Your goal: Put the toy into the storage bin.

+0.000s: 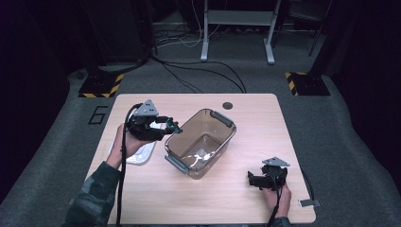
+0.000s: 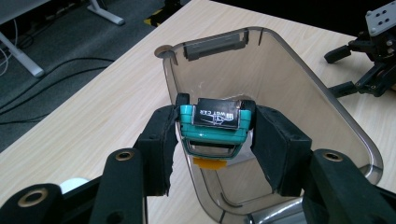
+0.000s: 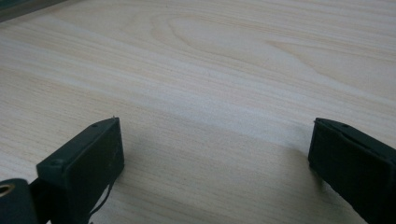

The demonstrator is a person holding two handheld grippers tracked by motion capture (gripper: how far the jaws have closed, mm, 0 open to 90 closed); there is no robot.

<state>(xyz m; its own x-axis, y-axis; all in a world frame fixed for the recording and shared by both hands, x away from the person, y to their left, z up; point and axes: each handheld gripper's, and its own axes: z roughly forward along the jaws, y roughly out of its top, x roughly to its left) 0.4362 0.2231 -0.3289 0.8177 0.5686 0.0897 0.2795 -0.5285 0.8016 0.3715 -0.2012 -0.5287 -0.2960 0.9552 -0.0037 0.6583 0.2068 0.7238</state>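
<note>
**Toy car held at bin rim, drop still to come**

Left gripper view: left gripper clenched on teal toy car, poised over the clear plastic bin, above its floor. Not released yet.

Right gripper view: right gripper jaws wide apart, nothing between, just above the table.

High view: left gripper at the bin's left rim; right gripper idle, well apart. White tray under left hand. Judged: pickup done, placing left.

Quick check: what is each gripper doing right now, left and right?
Left gripper: shut on a teal toy car, held over the clear plastic bin.
Right gripper: open, nothing between its jaws, low over the table.
</note>
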